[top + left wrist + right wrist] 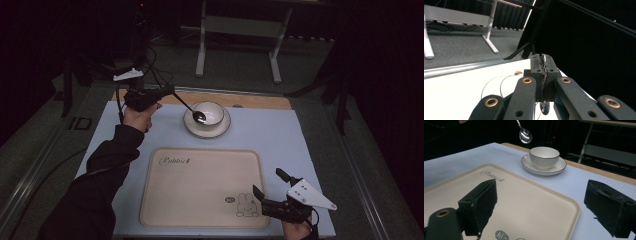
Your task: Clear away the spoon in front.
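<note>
Left gripper (167,92) pinches spoon (192,110) above bowl (209,113) (right gripper (265,185) spread, idle); next: carry it to tray (200,187).

I am working in what looks like a lab or recording studio, not a home. Black curtains (599,50) close off the space around my table (310,145), grey carpet (240,60) covers the floor, and a bare metal desk frame (240,30) stands behind. Cables (155,65) trail across the floor beyond the table's far edge.
</note>
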### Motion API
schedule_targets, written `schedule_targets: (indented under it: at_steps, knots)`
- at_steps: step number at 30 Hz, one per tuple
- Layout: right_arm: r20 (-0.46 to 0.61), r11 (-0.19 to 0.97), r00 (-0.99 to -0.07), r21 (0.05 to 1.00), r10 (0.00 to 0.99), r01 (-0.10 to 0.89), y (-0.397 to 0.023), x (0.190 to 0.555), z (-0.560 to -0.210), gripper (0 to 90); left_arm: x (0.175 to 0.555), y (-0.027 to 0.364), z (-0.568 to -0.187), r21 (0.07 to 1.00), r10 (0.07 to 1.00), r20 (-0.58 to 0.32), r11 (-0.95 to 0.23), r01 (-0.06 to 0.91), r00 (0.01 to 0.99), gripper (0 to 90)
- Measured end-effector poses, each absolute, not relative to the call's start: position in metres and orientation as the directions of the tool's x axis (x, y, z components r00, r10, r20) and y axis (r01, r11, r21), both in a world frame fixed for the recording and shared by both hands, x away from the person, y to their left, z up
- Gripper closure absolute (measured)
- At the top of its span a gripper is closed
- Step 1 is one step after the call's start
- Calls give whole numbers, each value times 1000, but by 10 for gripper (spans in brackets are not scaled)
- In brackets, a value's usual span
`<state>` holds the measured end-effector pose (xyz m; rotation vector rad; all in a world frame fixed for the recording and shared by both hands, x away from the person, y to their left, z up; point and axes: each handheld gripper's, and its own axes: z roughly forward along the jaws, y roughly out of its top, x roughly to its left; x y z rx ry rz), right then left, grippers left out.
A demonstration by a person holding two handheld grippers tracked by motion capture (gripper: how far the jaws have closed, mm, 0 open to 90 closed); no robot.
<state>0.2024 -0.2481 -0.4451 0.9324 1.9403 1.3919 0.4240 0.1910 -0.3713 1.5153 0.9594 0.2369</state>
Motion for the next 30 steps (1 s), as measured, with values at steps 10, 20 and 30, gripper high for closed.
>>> schedule_targets:
  at_steps: [10, 20, 30]
  knots:
    - [-53, 218, -595, 953, 802, 210, -249, 202, -445, 113, 405, 204, -359, 899, 631, -366, 50, 435, 684, 900]
    - [-60, 218, -590, 955, 805, 199, -249, 201, -445, 113, 384, 220, -352, 899, 602, -333, -28, 436, 726, 900]
    - [-58, 219, -593, 954, 803, 203, -248, 201, -445, 113, 366, 233, -352, 896, 552, -306, -108, 430, 776, 900]
